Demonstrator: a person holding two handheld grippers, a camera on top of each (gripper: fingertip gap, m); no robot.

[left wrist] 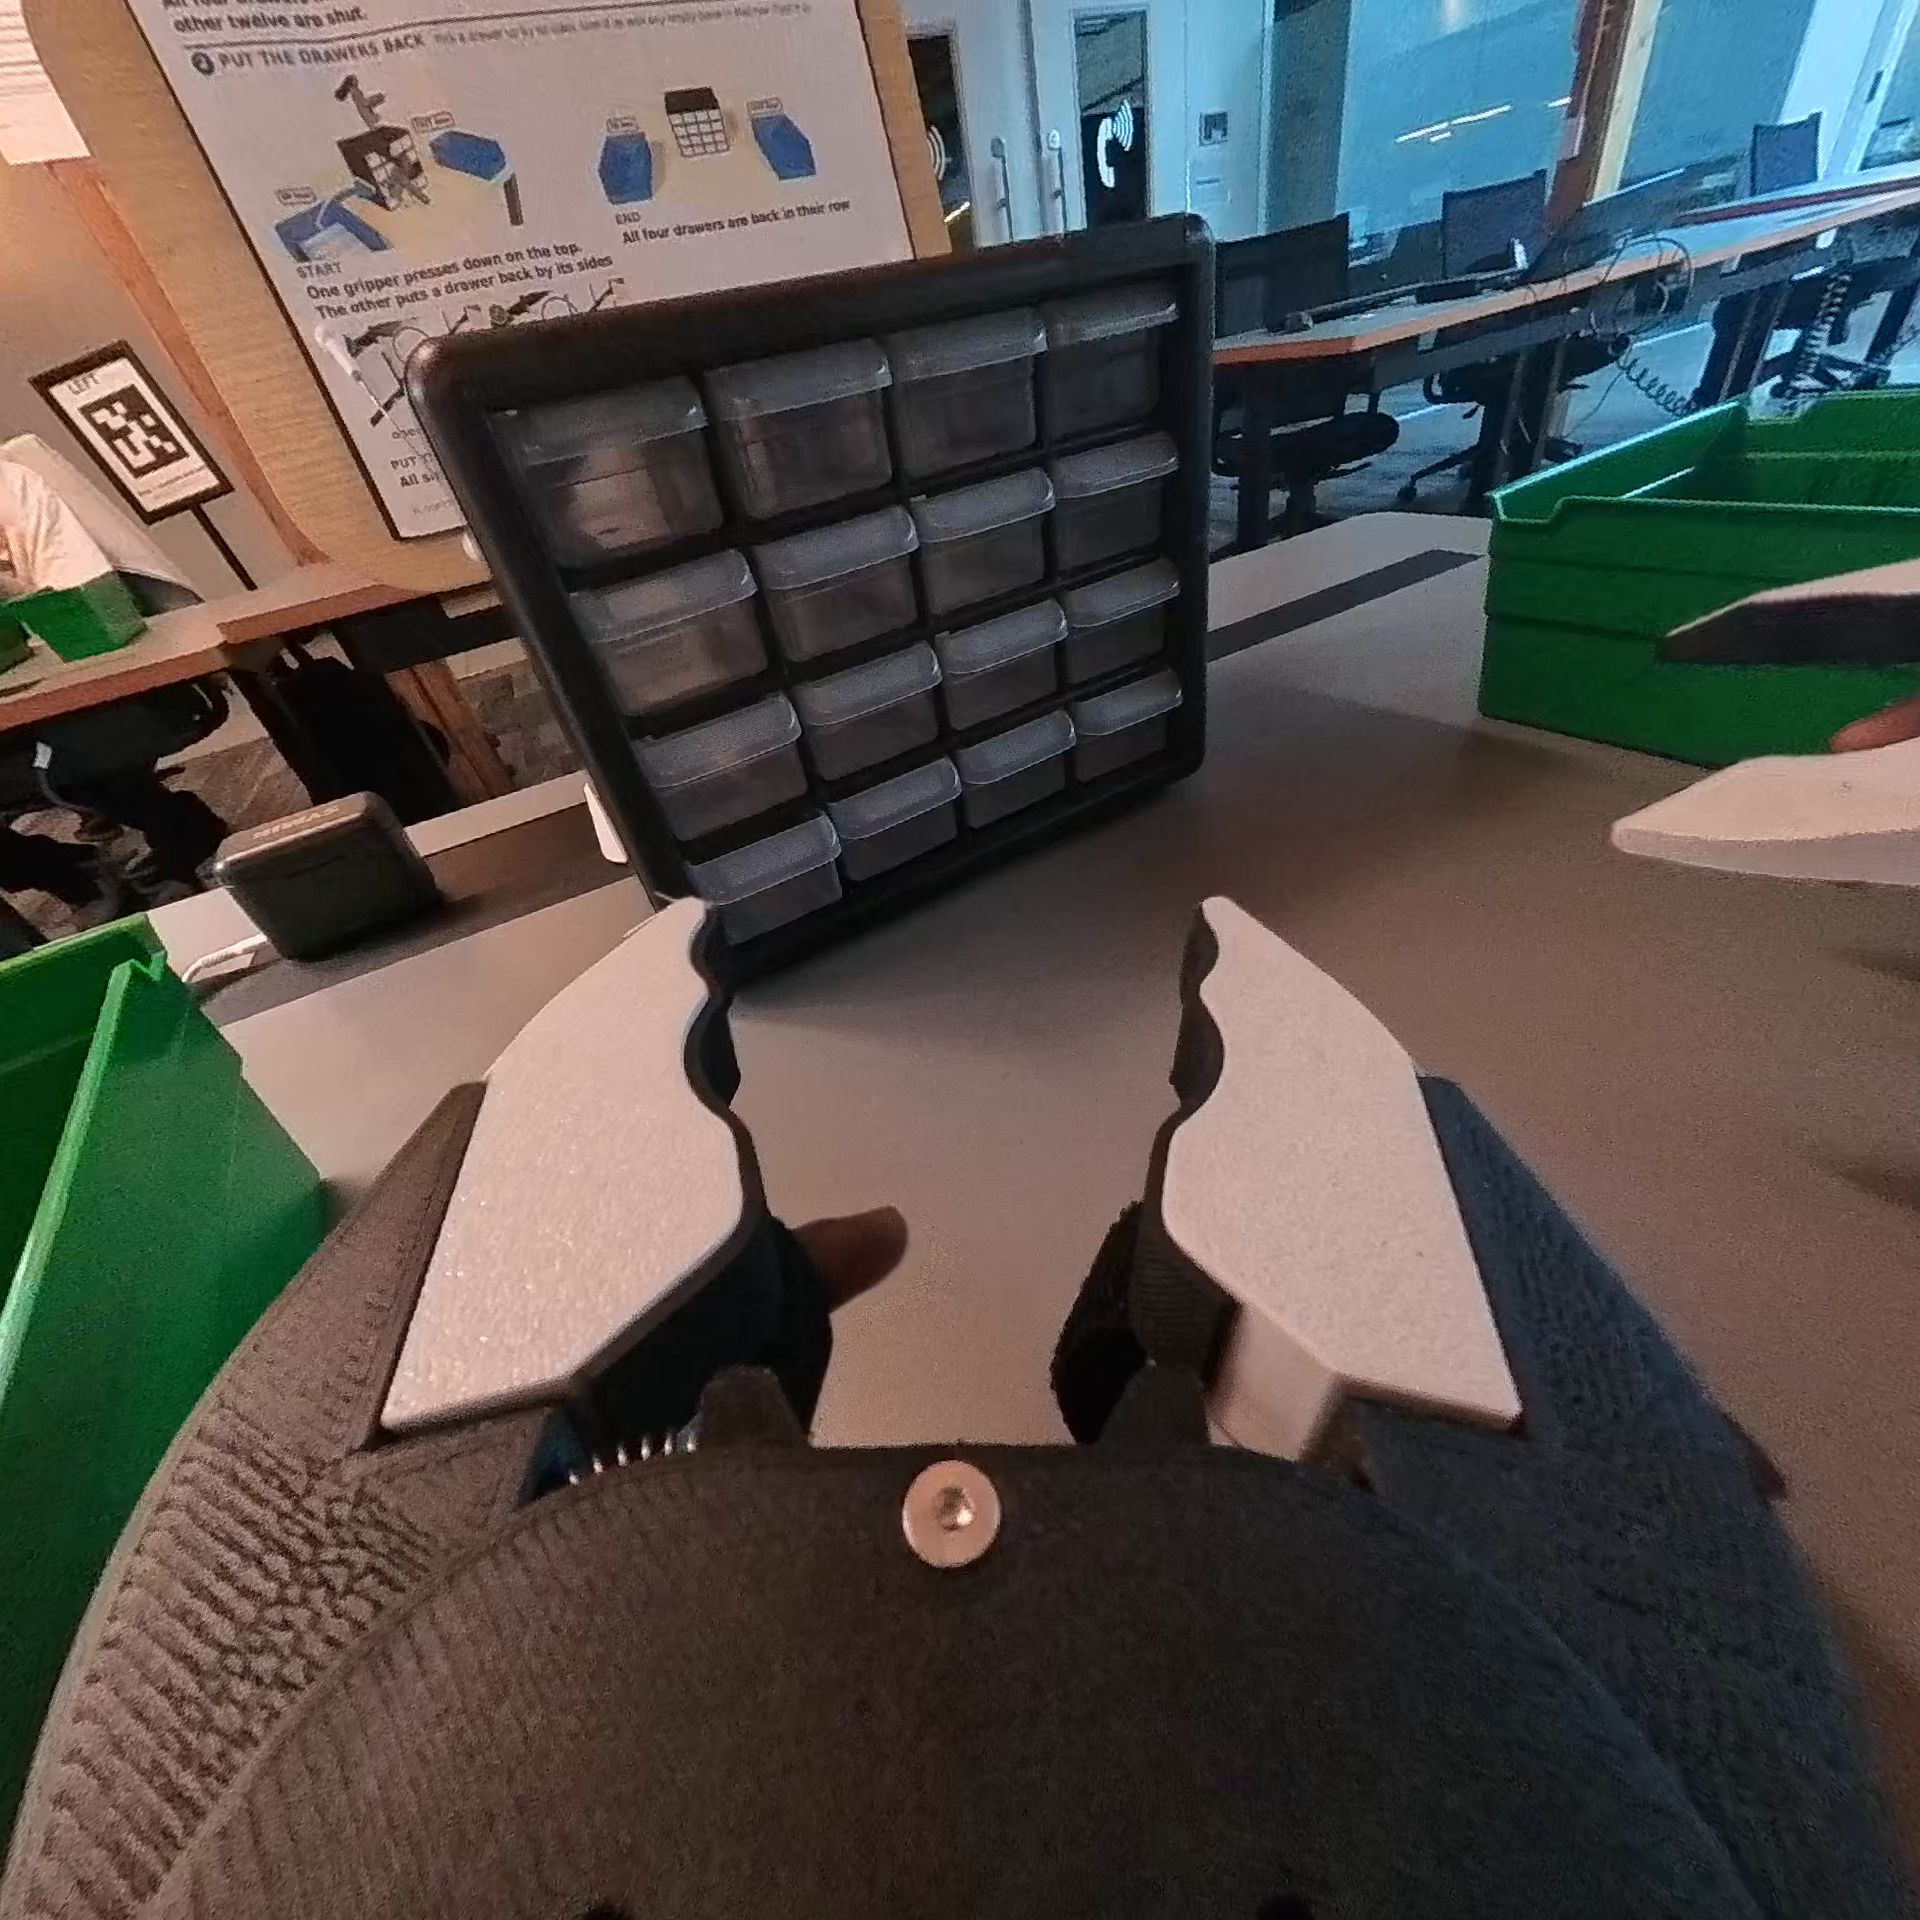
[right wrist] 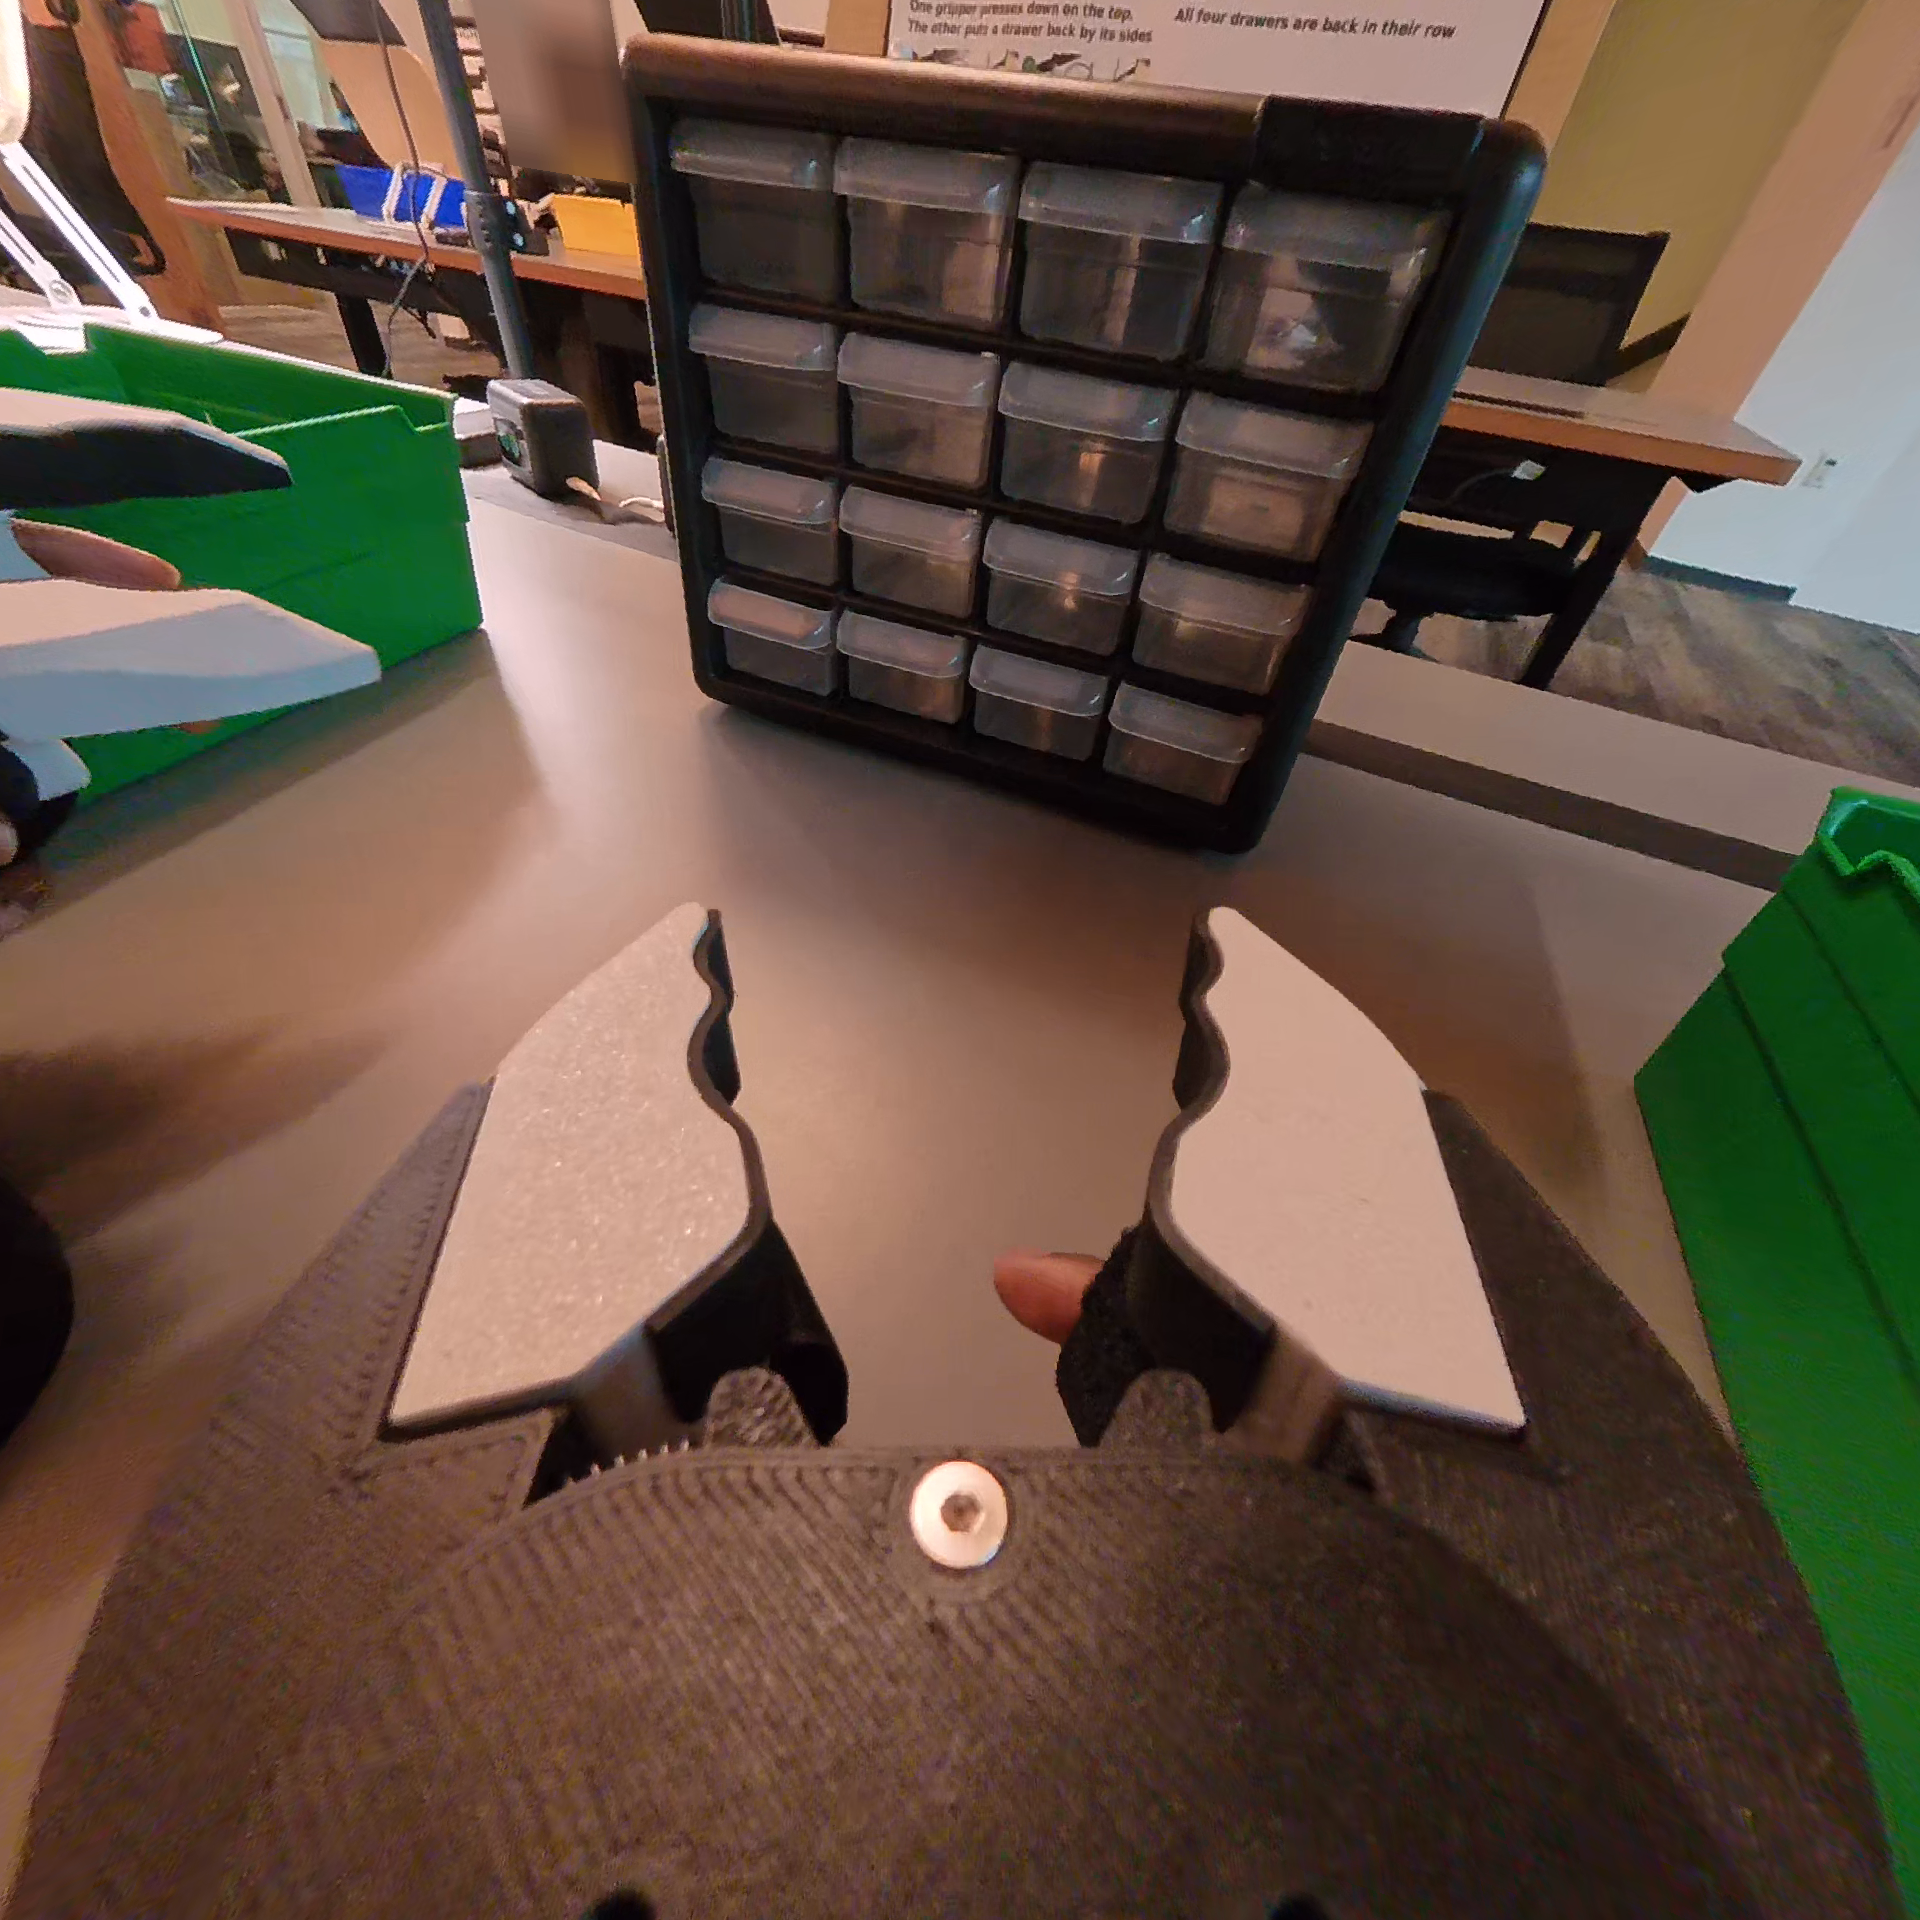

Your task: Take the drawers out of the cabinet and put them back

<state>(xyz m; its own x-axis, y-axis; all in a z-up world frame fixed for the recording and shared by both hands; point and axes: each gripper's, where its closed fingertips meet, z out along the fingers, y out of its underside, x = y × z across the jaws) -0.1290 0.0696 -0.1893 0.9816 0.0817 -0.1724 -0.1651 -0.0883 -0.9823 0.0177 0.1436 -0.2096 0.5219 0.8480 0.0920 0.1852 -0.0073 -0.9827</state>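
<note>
While all drawers (right wrist: 914, 410) sit shut, both tongs (left wrist: 956, 925) (right wrist: 951, 930) hover spread.

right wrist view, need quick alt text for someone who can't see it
The right tongs hang open and empty over a grey table, facing a black cabinet of sixteen clear drawers, all pushed in. Green bins stand to either side, one at left and one at right, and the left tongs reach in from the left edge.
</note>
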